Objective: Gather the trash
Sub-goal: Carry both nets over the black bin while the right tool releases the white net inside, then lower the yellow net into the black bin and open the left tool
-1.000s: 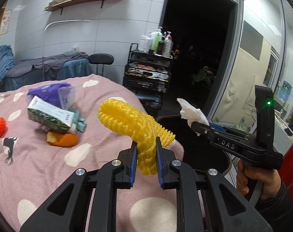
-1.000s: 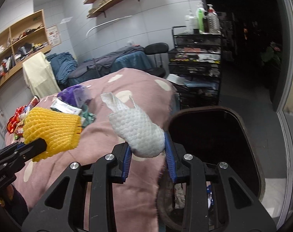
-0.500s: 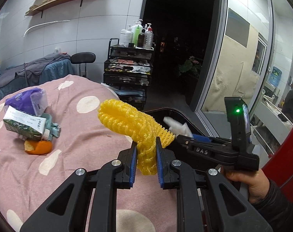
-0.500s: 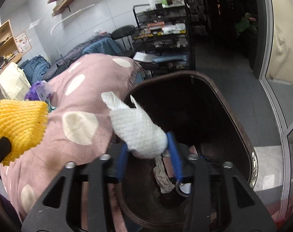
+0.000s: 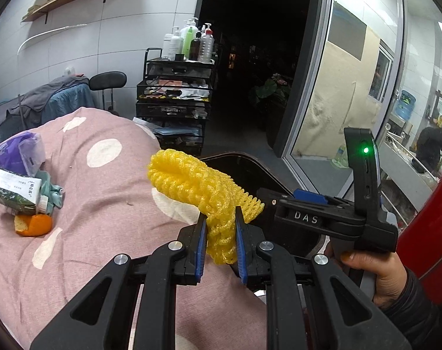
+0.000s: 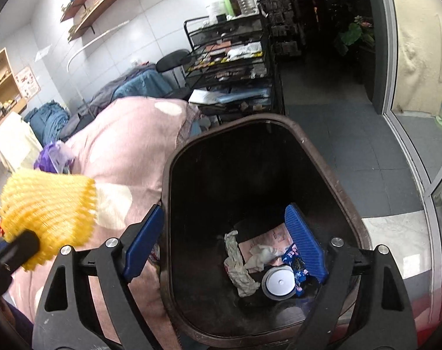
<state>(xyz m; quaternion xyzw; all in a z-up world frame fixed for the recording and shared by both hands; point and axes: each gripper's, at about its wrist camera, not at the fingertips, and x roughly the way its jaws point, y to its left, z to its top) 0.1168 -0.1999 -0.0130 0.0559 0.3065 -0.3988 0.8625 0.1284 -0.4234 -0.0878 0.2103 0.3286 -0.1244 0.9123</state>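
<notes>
Yellow net (image 5: 203, 192) was clamped in the left gripper (image 5: 221, 242), beside the bin (image 6: 349, 213).
The right gripper (image 6: 226, 242) was held above the bin, its jaws just opened wide with nothing between them. Crumpled tissue (image 6: 262, 256) and wrappers (image 6: 294, 259) were seen at the bin's bottom. More trash (image 5: 19, 186) was left on the pink cover (image 5: 104, 204).

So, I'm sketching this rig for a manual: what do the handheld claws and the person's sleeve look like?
Both claws are black plastic linkages with silver pivot bolts and ribbed blue pads. The right claw has white "DAS" lettering and an upright black module with a green light. The sleeve is dark.
</notes>
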